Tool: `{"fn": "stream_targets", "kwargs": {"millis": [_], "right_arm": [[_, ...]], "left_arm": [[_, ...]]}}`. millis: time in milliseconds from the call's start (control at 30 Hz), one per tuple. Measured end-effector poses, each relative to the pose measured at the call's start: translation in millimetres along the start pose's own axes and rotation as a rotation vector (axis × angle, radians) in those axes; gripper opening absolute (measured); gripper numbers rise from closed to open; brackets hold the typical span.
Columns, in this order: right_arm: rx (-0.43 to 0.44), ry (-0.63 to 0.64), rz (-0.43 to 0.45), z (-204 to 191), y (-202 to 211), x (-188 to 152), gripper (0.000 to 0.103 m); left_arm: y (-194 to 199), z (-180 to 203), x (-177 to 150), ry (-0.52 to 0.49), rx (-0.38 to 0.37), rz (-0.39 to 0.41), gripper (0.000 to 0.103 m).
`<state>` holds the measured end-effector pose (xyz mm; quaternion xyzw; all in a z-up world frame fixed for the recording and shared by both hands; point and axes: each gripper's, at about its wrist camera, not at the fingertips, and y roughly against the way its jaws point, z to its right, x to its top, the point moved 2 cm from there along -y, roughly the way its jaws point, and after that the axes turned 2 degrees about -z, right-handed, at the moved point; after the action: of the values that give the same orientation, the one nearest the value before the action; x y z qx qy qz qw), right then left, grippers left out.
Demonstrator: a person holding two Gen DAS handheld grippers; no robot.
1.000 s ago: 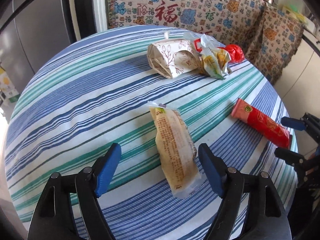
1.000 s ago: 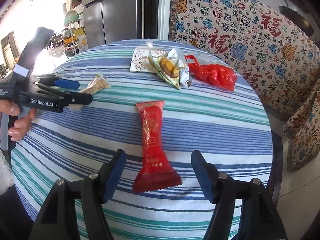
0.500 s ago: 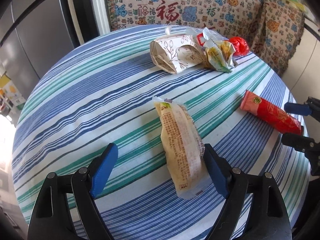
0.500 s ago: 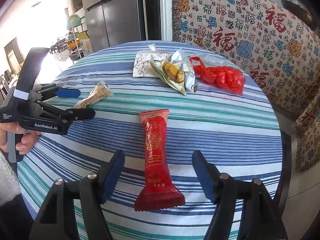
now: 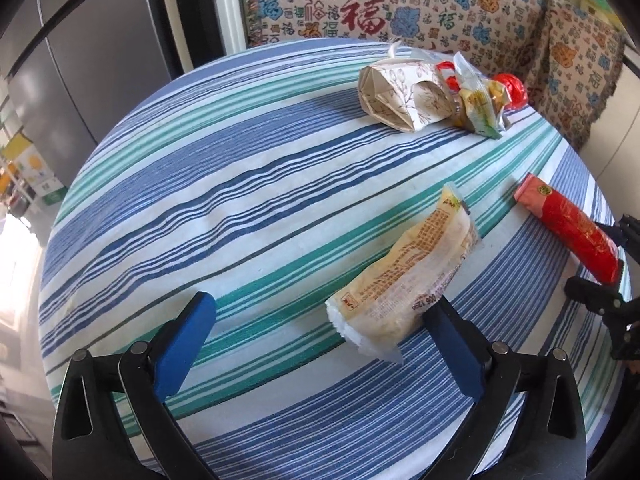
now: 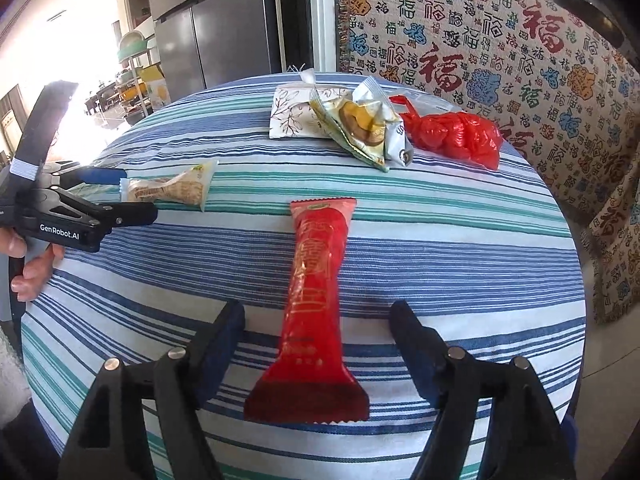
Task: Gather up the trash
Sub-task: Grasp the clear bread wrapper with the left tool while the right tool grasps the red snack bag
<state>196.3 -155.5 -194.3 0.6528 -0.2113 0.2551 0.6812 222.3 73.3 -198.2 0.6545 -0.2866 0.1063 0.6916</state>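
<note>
Since a second ago the beige wrapper has swung diagonal, its near end now against the left gripper's right pad; jaws have just been opening, wide apart, nothing clamped. Right gripper jaws also just reopened, straddling the red wrapper at lower centre without contact. Both wrappers look light, crinkly, slippery film; pinch mid-body, across the narrow width.
</note>
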Motion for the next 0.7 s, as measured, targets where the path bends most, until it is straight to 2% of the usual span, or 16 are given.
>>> {"fn": "stream_targets", "kwargs": {"millis": [167,367,433,633,700], "right_arm": [[0.014,0.043,-0.038,2.5,-3.1,2.1,0.083],[0.006,0.032,-0.018,8.5,-11.0,3.8,0.099],[0.008,0.03,-0.022,10.9,-13.7,5.8,0.102],[0.0,0.02,-0.027,14.6,-20.1,12.5,0.103],[0.008,0.031,-0.069,14.4,-21.1,14.8,0.103]], "left_arm": [[-5.4,13.1,7.9,-0.081,-0.051,0.03,0.103],[-4.2,16.4,8.5,-0.054,-0.02,0.043,0.103],[-6.2,14.7,10.2,-0.042,-0.035,0.038,0.103],[-11.1,15.4,18.1,-0.071,-0.055,0.035,0.103],[-12.5,17.3,21.2,-0.1,-0.068,0.027,0.103]]}}
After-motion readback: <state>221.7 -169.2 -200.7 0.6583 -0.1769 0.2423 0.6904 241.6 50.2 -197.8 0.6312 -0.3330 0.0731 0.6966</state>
